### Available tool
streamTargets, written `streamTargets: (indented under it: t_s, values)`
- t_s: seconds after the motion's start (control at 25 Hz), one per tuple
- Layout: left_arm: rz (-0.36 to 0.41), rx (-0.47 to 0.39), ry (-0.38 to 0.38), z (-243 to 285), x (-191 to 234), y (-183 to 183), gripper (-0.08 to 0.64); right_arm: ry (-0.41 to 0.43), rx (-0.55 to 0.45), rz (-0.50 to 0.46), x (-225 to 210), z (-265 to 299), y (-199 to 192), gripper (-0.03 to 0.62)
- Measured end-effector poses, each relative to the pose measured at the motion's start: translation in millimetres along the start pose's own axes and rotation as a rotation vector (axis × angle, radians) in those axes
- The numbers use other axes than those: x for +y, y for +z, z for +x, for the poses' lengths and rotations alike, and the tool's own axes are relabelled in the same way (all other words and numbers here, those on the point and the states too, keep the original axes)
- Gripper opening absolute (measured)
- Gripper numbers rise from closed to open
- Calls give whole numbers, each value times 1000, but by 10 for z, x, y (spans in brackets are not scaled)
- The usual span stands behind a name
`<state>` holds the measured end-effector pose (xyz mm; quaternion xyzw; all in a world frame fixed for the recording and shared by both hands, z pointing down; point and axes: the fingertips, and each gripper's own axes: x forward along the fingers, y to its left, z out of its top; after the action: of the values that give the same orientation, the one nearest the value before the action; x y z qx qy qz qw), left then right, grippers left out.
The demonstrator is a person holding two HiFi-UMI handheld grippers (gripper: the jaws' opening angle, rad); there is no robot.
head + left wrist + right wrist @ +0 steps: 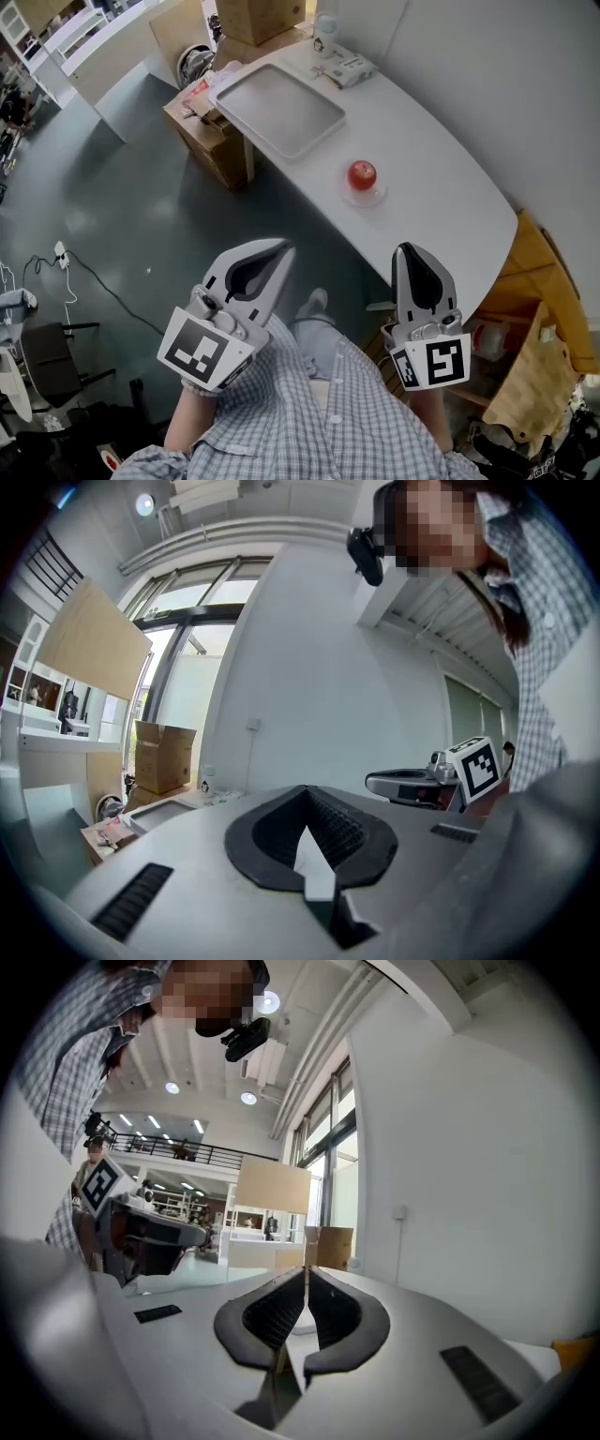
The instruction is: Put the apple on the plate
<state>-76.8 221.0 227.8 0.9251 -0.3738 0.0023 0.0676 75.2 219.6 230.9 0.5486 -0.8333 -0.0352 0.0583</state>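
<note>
The apple [362, 174] looks firm, smooth and light, and likely to roll or slip. It sits on a small pale plate [379, 196] on the table [431, 197], well ahead of the right claw [405, 249] and ahead and to the right of the left claw [279, 247]. A hold across its widest middle would suit it best. Both claws are pressed together, pinching nothing and touching nothing — in the air, short of the table's edge.

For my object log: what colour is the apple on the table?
Red. The apple shows best in the head view.
</note>
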Motion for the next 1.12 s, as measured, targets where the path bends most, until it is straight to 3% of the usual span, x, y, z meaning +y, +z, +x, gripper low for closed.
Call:
streamTargets:
  t_s: [0.24,0.6,1.12]
  values:
    - [-63,9,42,501,255,-12,9,35,24,-6,-360,365,-79,29]
    - [-91,13,49,1197,421,3,9,46,57,0,-810,654,-279,29]
    - [-78,80,-43,1816,657,-130,9,-76,90,58,-1192,850,-558,29]
